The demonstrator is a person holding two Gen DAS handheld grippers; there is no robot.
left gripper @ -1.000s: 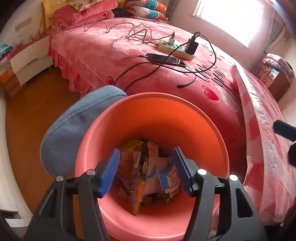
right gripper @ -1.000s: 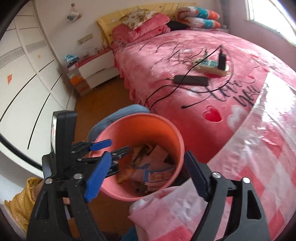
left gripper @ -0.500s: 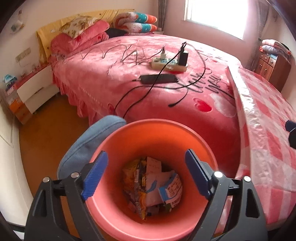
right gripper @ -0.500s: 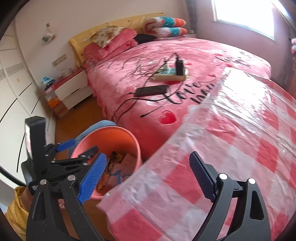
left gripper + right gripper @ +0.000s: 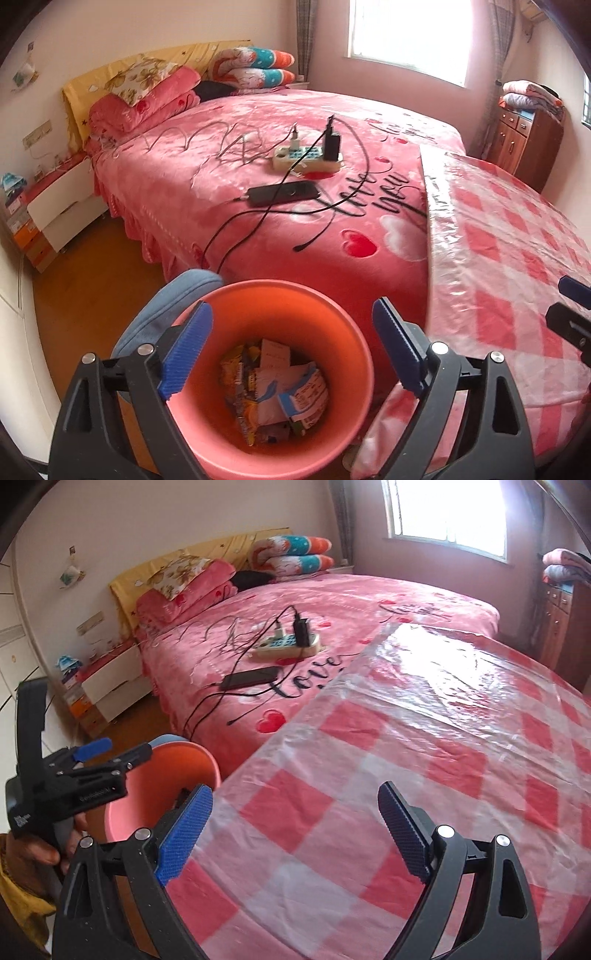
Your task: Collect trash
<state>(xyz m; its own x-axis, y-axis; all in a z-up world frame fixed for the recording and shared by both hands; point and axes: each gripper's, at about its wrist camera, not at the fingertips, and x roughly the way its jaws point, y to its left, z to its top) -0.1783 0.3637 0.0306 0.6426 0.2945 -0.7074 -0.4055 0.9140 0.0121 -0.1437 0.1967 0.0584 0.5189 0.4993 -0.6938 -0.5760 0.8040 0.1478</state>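
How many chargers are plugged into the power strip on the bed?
2: a white one near the strip's left end, a black one toward its right end.

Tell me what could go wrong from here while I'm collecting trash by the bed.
1. The orange trash bin stands tight against the checked plastic cloth, which overhangs its rim; a hand-held gripper catching that edge might tip the bin.
2. The wrappers lie deep in the bin, so a spill would undo the work.
3. Black cables trail off the bed near the bin and could snag.
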